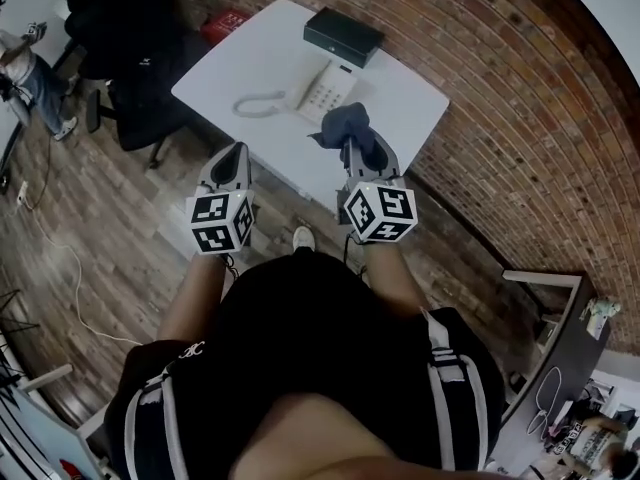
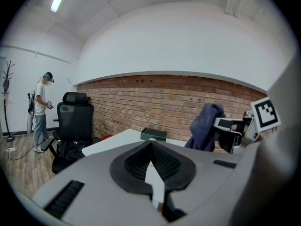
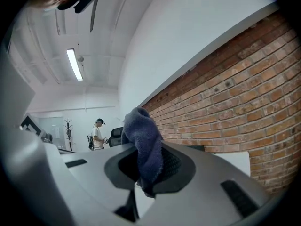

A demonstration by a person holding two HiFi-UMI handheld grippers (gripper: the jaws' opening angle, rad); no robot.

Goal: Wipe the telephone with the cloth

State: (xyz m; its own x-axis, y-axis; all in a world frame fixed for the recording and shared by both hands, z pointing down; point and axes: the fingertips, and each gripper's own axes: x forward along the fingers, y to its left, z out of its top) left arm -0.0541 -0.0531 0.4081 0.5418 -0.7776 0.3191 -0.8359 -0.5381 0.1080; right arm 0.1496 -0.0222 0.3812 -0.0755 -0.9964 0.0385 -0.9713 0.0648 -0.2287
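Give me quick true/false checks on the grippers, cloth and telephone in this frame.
1. The right gripper pinches the cloth in its fingers. True.
2. The left gripper grips the telephone. False: its fingers are together on nothing, short of the table.
3. The cloth is pressed onto the telephone. False: it is held up in the air, off the telephone.
4. A dark box sits on the table beyond the telephone. True.

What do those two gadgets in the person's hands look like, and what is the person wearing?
Both the left gripper and the right gripper are grey, tapering plastic bodies. Each carries a cube with black-and-white square markers. Inside the jaws sit black ribbed pads. No cables show. The person wears black clothes with white stripes.
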